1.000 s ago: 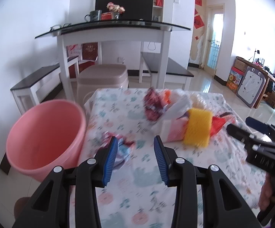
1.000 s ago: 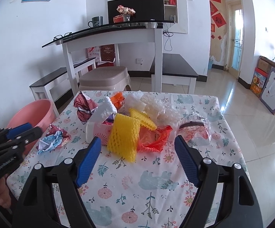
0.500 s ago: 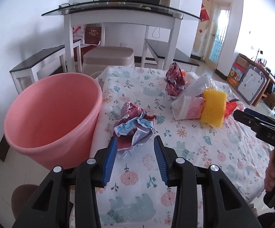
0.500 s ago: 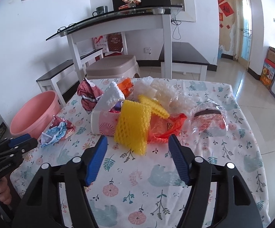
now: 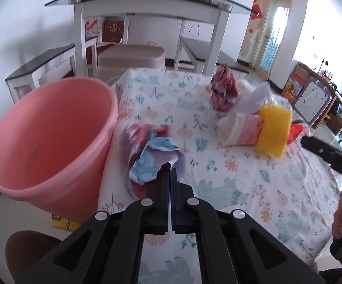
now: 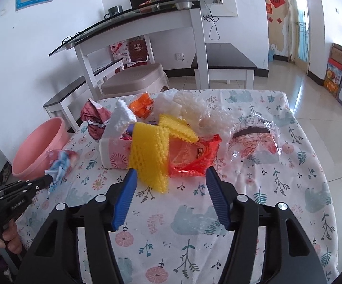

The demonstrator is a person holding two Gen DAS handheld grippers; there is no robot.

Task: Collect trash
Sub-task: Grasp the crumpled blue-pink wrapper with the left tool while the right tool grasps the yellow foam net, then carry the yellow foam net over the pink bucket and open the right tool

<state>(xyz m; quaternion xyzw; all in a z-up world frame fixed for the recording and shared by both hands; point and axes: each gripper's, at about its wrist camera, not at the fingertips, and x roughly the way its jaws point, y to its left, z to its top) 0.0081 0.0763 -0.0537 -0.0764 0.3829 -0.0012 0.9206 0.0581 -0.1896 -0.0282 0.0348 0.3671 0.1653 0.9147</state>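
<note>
nearby, pink bucket [image 5: 50,139] beside table [image 5: 242,189] holds nothing.

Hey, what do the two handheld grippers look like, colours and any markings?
Both the left gripper and right gripper are black plastic with silver round bolts. Their fingers carry ribbed blue pads. White lettering is printed on each body, too blurred to read.

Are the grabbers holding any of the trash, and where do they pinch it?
The left gripper pinches the crumpled blue and red wrapper by its near edge. The right gripper holds nothing; its fingers are closing around the yellow foam net.
</note>
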